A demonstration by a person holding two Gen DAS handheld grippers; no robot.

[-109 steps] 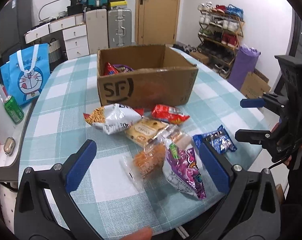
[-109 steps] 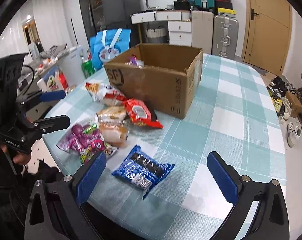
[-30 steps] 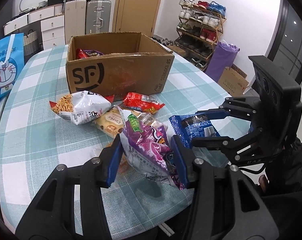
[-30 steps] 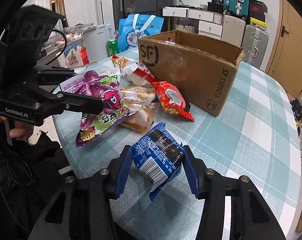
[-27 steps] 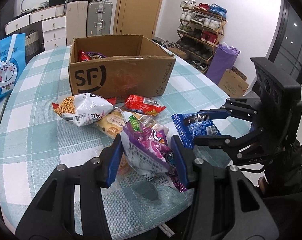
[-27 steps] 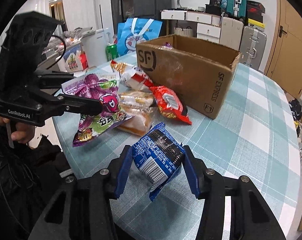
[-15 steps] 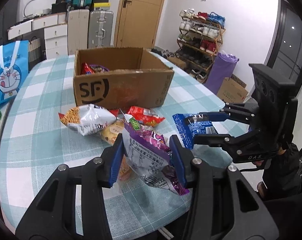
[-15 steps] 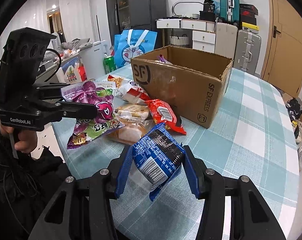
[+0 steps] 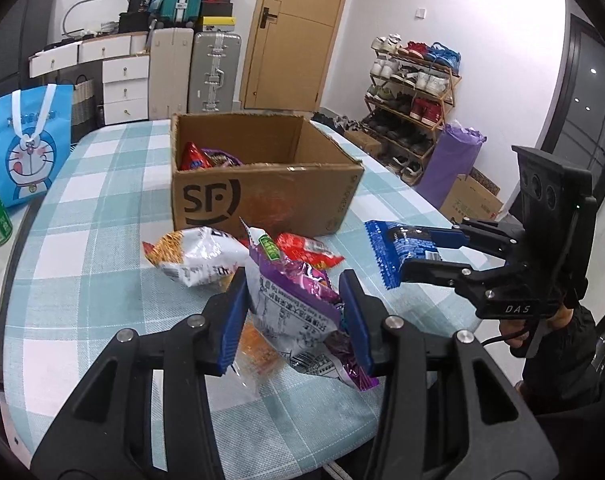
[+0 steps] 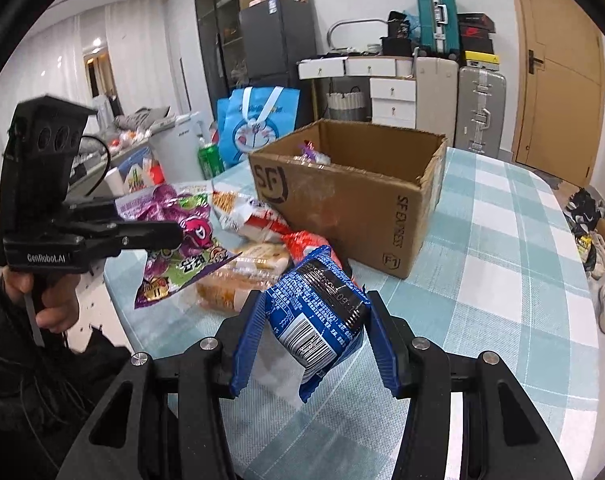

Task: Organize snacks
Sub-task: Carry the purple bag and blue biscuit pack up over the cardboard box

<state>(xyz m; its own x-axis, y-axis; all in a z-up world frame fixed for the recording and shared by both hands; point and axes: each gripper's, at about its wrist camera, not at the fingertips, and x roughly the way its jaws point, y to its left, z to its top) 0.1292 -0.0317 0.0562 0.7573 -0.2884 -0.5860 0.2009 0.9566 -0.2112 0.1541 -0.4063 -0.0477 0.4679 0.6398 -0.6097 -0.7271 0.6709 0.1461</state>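
1. Both bags have come up off the checked table [image 9: 82, 264] since the earlier frames
2. The left gripper [image 9: 292, 318] is squeezed tight on the purple snack bag [image 9: 290, 300]
3. The right gripper [image 10: 314, 340] is squeezed tight on the blue snack pack [image 10: 322, 308]
4. The cardboard box [image 9: 270, 200] already has a few snacks inside
5. The white chip bag [image 9: 194, 256] and red packet [image 9: 306, 250] are left on the table

Purple snack bag [image 9: 292, 300]: glossy, crinkled, raised clear of the table, tilted. Blue snack packet [image 10: 322, 312]: barcode facing the camera, also raised. Cardboard box [image 9: 270, 196]: open-topped, "SF" printed, upright, 12 o'clock of the loose packets; red and purple packets inside. White-orange chip bag [image 9: 194, 256] and red packet [image 9: 306, 248]: flat beside the box front.
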